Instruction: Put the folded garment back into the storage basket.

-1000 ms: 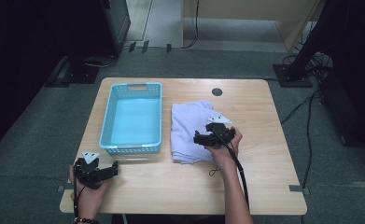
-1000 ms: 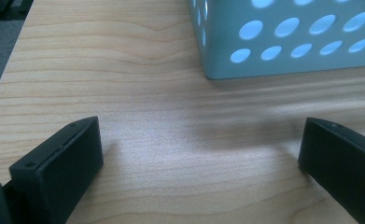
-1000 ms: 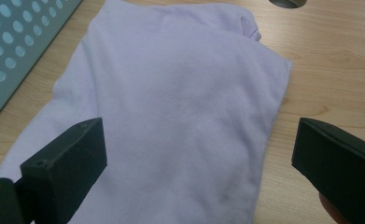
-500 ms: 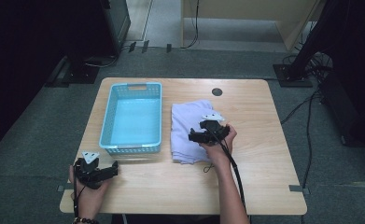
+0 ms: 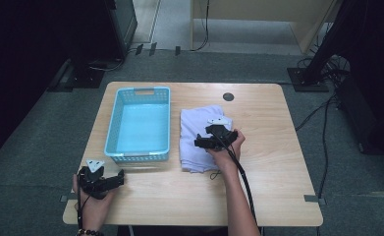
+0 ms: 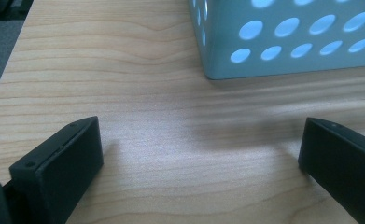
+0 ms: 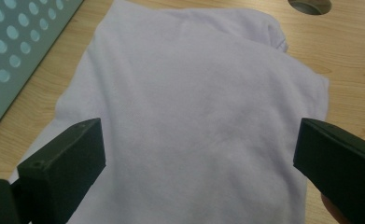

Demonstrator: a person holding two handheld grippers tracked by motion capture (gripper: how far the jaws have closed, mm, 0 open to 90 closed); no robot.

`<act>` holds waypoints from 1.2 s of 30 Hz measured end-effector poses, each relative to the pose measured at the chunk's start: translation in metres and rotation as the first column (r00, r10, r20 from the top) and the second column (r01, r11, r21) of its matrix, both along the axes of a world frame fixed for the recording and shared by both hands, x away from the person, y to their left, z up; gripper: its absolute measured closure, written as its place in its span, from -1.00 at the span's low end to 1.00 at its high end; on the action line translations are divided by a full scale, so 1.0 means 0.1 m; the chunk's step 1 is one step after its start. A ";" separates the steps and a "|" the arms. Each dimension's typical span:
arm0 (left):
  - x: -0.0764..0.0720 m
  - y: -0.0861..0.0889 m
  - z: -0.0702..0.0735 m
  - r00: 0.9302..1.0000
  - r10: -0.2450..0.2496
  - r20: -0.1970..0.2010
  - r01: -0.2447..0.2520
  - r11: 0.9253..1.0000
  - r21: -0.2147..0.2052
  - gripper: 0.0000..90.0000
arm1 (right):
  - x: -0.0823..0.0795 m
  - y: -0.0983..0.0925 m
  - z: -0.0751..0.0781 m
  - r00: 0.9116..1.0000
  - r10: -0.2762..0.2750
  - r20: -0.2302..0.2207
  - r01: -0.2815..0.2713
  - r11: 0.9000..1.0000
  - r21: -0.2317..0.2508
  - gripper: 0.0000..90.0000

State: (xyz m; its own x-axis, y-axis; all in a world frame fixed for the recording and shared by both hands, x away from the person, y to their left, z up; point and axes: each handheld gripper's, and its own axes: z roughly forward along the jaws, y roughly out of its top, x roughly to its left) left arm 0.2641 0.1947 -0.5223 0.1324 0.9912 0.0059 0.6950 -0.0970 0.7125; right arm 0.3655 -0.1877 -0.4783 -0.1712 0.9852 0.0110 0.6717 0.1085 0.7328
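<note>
From high up, I see my right tool (image 5: 210, 142) over the folded white cloth (image 5: 195, 140), which lies on the surface (image 5: 273, 162) just right of the blue basket (image 5: 139, 125). My left tool (image 5: 101, 181) rests at the near left corner, near the basket's near end. If I grab just the top of the cloth, I think the folds could fall open and it would turn into a mess.

In my left tool's view, its jaws are wide apart with bare wood between them. The basket (image 6: 287, 37) corner sits just ahead. If I push forward, I might bump the basket and slide it away.

In my right tool's view, the jaws are wide too, holding nothing, with the cloth (image 7: 194, 126) spread below them. The basket (image 7: 17, 60) wall is off to the left. If I close too high, I may pinch only air. If I pinch one thin layer, the rest could drag and hang over the basket rim.
</note>
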 end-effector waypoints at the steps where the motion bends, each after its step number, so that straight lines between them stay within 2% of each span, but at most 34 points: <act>1: 0.00 0.00 0.00 1.000 0.000 0.000 0.000 1.000 0.000 -1.00 | 0.01 0.01 -0.01 1.000 0.001 -0.001 -0.001 1.000 -0.002 -0.98; 20: 0.00 0.00 0.00 1.000 0.000 0.000 0.000 1.000 0.000 -1.00 | 0.13 0.13 -0.09 1.000 -0.014 -0.023 0.013 0.999 -0.030 -1.00; 36: 0.00 0.00 0.00 1.000 -0.001 0.000 0.001 1.000 0.000 -1.00 | 0.18 0.20 -0.11 1.000 -0.013 -0.024 0.012 1.000 -0.028 -1.00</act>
